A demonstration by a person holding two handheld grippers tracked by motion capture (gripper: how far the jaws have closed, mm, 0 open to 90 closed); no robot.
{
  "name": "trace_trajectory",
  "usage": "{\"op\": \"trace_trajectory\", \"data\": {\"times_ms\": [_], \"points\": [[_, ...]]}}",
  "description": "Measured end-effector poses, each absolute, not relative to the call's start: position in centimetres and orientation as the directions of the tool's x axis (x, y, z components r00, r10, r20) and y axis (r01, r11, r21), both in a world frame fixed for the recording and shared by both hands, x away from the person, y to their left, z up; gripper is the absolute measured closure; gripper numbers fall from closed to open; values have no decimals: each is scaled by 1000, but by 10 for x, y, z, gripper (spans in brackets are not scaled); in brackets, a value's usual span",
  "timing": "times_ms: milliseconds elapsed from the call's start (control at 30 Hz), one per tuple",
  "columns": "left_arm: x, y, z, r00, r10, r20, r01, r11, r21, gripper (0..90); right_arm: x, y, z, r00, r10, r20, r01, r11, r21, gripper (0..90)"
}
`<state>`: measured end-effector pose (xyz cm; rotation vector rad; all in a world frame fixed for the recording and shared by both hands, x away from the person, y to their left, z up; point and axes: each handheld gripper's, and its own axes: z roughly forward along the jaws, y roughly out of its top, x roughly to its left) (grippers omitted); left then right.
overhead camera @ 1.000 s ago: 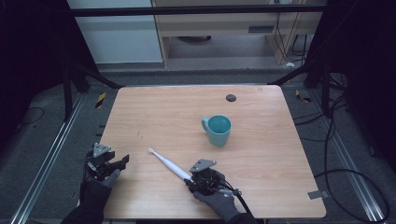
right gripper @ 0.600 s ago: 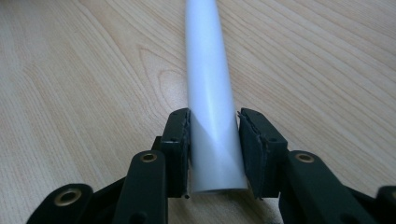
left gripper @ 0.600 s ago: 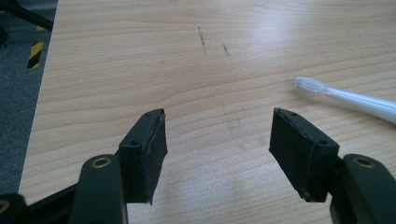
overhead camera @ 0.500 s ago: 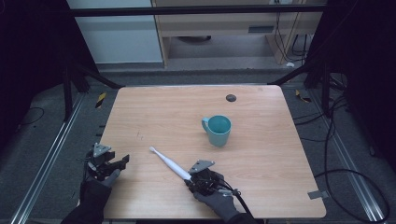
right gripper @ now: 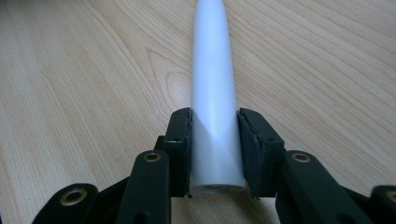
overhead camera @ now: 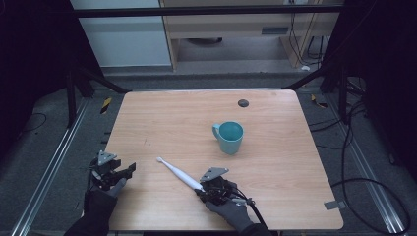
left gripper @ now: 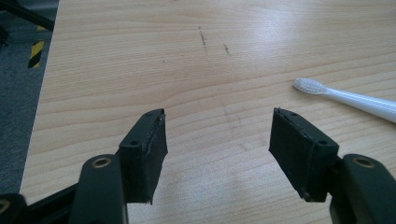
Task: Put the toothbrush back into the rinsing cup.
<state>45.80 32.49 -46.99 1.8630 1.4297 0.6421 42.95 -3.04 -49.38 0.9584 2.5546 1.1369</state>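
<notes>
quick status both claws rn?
Left claw: open, holding nothing, over bare table.
Right claw: closed on the white toothbrush at its handle end.

Wooden table (overhead camera: 275, 196) stands on grey carpeted floor (overhead camera: 44, 147). Pale cabinet (overhead camera: 231, 29) and white panel (overhead camera: 123, 39) behind. Black frame bar (overhead camera: 196, 11) overhead. Cables (overhead camera: 364, 187) at right.

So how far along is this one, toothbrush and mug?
Done: the right gripper is shut on the handle end of the white toothbrush, jaws against both its sides. In hand: the brush apparently at table level. The left gripper is open over bare wood. Left, probably: lifting it; the teal mug looks empty.
</notes>
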Motion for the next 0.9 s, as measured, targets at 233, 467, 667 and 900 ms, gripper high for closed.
{"op": "trace_trajectory", "data": {"times_ms": [233,467,667,900], "points": [[458,325,-470,269,963,-24,620,-155,769,357,427,-50,-492,-782,612,115,497,503,707,657],[458,324,-470,270,963,-23,621,-156,768,357,425,-72,-496,-780,612,130,513,506,694,656],[457,324,-470,269,963,-22,620,-156,769,357,423,-76,-497,-789,606,104,494,525,693,651],[457,325,-470,269,963,-23,621,-155,768,357,421,-66,-495,-801,597,54,457,551,698,516]]}}
